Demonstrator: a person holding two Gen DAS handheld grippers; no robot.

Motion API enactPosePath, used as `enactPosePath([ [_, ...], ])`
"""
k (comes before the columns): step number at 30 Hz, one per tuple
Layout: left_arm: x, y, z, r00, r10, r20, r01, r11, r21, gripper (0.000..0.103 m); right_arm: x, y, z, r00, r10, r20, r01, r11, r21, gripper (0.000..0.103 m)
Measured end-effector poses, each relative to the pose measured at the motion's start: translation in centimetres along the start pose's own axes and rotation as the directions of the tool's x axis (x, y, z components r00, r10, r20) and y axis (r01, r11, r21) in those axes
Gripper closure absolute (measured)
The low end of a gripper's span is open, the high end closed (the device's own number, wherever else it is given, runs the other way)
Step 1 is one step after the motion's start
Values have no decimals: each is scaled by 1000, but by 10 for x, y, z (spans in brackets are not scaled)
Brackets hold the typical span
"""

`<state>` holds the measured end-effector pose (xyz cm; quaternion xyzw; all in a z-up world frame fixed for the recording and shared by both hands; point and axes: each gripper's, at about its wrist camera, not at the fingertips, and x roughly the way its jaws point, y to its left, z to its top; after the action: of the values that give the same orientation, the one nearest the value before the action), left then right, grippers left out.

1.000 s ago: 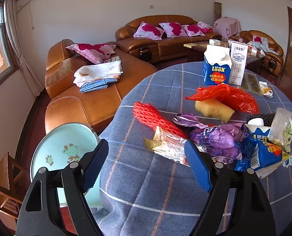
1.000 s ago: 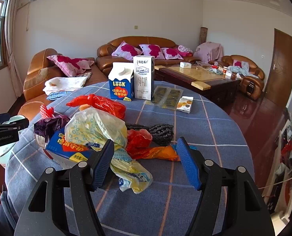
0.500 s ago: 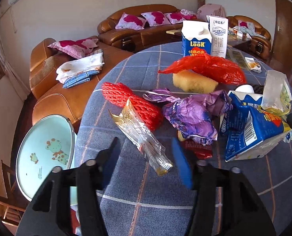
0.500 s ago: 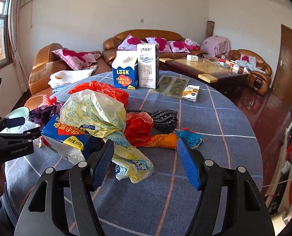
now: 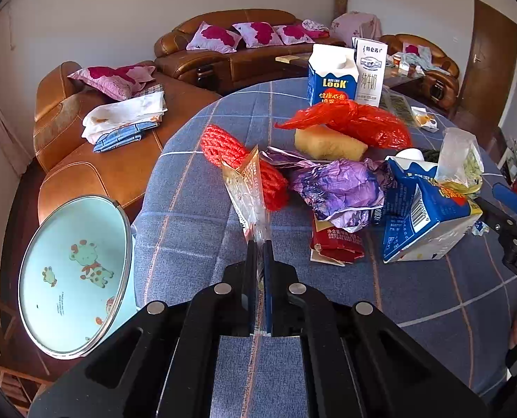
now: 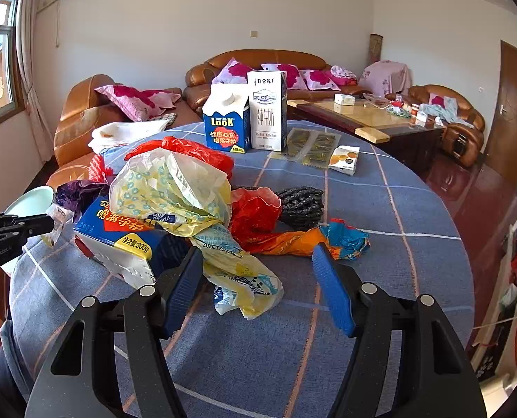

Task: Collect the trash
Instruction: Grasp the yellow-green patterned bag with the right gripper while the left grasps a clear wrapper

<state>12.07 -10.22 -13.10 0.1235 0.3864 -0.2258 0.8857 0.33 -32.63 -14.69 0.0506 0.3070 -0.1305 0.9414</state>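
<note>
Jaws: left gripper (image 5: 258,247) pinching clear wrapper (image 5: 248,188) — right gripper (image 6: 256,278) wide, empty.

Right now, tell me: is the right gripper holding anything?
No, the right gripper stands open above the yellow plastic bag, pressing nothing.

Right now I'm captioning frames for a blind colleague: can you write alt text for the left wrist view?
The left gripper has just closed its jaws on a clear crinkled plastic wrapper, above a round table with a blue checked cloth. Behind lie a red mesh net, crumpled purple plastic and a tipped blue carton.
</note>
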Motion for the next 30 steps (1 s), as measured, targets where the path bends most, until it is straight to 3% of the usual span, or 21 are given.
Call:
enactPosePath([
  [3,-9,-3,-2,1000,18,23,-19,1000,20,100,2,0,0,1000,7,-10,-7,1000,0,44],
  [7,-23,-6,-5,999,21,49,-23,999,38,100,8,1,0,998,38,-51,-39,999,-9,65],
  [13,-38,0,-3,997,16,81,-18,1000,23,100,4,3,-2,996,70,-55,-71,997,-18,86],
  [14,-41,1,-2,996,20,90,-22,1000,22,100,1,3,-2,997,66,-43,-66,998,-16,102],
  [17,-51,2,-2,993,22,114,-24,999,21,100,-11,3,2,999,52,-2,-52,999,-7,102],
  [23,-59,5,-1,991,32,134,-35,999,17,100,-14,3,7,998,68,-1,-68,998,1,101],
  [24,-59,7,-1,991,33,131,-36,999,14,100,-15,2,7,998,62,-1,-62,998,-2,94],
  [26,-57,8,-3,991,39,127,-41,999,10,100,-14,-1,4,1000,29,-7,-29,999,-18,54],
  [30,-48,11,-8,993,47,108,-47,999,4,100,-1,-13,-2,998,-3,-65,2,1000,-15,51],
])
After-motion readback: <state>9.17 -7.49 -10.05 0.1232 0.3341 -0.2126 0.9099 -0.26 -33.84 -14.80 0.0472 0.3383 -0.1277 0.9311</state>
